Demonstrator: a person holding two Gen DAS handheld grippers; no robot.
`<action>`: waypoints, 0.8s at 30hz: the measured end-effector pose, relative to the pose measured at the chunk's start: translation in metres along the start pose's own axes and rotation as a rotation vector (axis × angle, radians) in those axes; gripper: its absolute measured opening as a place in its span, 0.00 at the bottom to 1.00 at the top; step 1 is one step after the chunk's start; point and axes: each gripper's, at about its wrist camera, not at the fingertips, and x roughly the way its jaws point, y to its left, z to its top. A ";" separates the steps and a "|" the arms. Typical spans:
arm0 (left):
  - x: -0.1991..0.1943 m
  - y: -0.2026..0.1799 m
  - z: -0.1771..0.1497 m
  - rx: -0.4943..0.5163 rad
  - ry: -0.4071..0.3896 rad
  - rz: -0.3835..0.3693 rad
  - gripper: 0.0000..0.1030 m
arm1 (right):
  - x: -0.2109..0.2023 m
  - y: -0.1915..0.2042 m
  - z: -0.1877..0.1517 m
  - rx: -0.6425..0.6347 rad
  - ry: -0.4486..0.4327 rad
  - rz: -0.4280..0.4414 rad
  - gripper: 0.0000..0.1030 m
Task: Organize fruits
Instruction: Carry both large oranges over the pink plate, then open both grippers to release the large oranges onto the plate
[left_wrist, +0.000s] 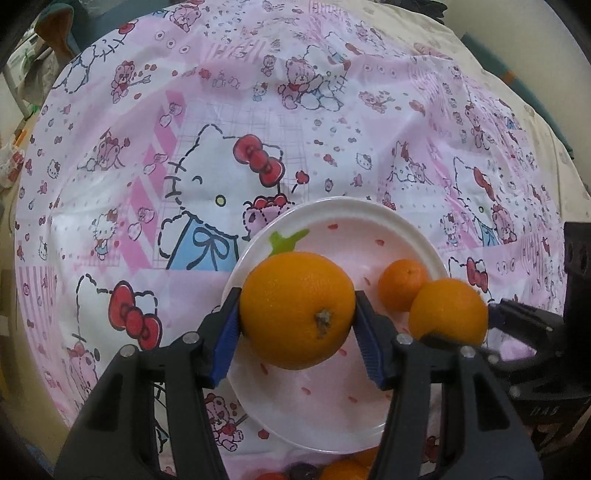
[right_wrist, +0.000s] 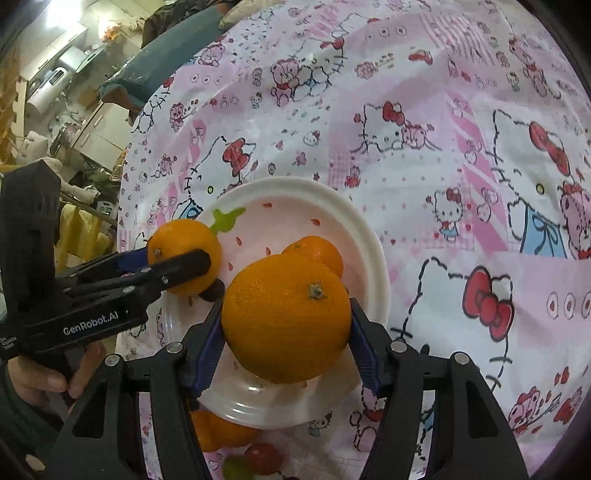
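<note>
A white plate (left_wrist: 332, 202) with red specks lies on the pink cartoon tablecloth, and a small mandarin (left_wrist: 402, 284) rests in it. My left gripper (left_wrist: 297, 299) is shut on a large orange (left_wrist: 297, 325) over the plate's left side. My right gripper (left_wrist: 469, 326) comes in from the right, shut on a second orange (left_wrist: 448, 306). In the right wrist view, my right gripper (right_wrist: 286, 310) holds its orange (right_wrist: 286, 332) over the plate (right_wrist: 295, 184), just in front of the mandarin (right_wrist: 317, 251). The left gripper (right_wrist: 173, 264) holds its orange (right_wrist: 184, 240) at the plate's left rim.
More fruit lies near the plate's front edge: another orange (right_wrist: 218, 430), a red grape (right_wrist: 264, 458) and a green one (right_wrist: 236, 467). A person's hand (right_wrist: 44, 376) grasps the left gripper's handle. The table edge and room clutter lie to the left.
</note>
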 end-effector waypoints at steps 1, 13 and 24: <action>0.000 0.000 0.000 -0.003 0.004 -0.001 0.53 | 0.001 0.000 -0.001 -0.003 0.012 0.001 0.63; 0.000 0.002 -0.006 0.006 0.014 0.025 0.55 | -0.005 -0.001 -0.004 0.015 -0.008 0.026 0.66; -0.019 -0.003 -0.011 0.031 -0.063 0.038 0.84 | -0.030 -0.015 -0.006 0.080 -0.070 0.024 0.81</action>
